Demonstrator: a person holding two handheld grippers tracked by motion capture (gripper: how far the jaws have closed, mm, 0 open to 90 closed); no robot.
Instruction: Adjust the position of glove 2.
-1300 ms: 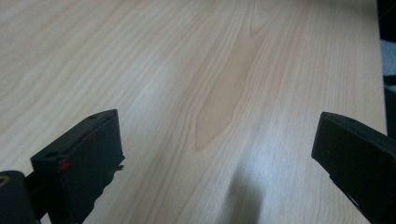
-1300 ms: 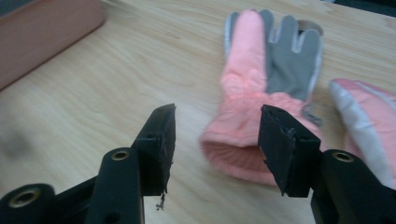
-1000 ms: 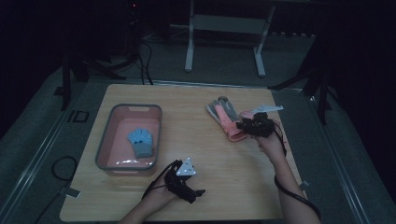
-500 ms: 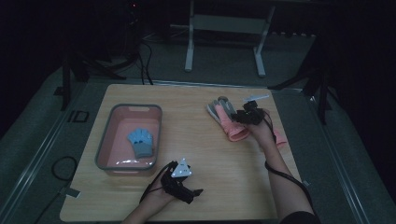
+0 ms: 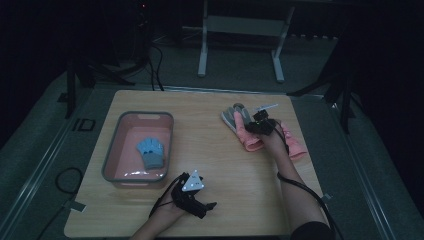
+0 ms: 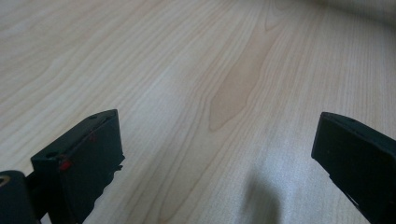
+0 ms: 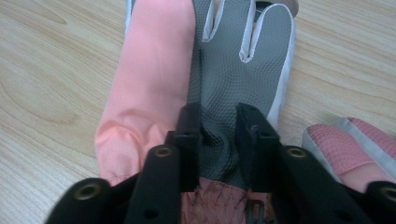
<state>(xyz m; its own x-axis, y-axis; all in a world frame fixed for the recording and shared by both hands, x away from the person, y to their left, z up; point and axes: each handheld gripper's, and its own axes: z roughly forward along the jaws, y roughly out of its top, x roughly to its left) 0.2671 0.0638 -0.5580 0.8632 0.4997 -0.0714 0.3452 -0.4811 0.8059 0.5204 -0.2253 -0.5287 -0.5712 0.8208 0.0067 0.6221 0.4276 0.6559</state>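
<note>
A grey mesh glove (image 7: pixel 233 60) with white edging lies flat on the wooden table, partly over a pink glove (image 7: pixel 149 79). My right gripper (image 7: pixel 218 116) is shut on a pinched fold of the grey glove near its cuff. In the high view the right gripper (image 5: pixel 260 124) sits over the grey glove (image 5: pixel 231 117) and the pink glove (image 5: pixel 248 141) at the right rear of the table. My left gripper (image 5: pixel 205 207) rests near the front edge. Its jaws stand wide open over bare wood in the left gripper view (image 6: pixel 219 135).
A pink tray with a grey rim (image 5: pixel 114 150) sits at the left and holds a blue glove (image 5: pixel 151 152). Another pink glove (image 5: pixel 296 146) lies right of my right hand, also seen as a pink glove (image 7: pixel 345 144) by the jaws. Metal stand legs (image 5: pixel 202 60) rise beyond the table.
My right gripper has shifted a little to the left and away from me, onto the grey glove. The left gripper has stayed in place.
</note>
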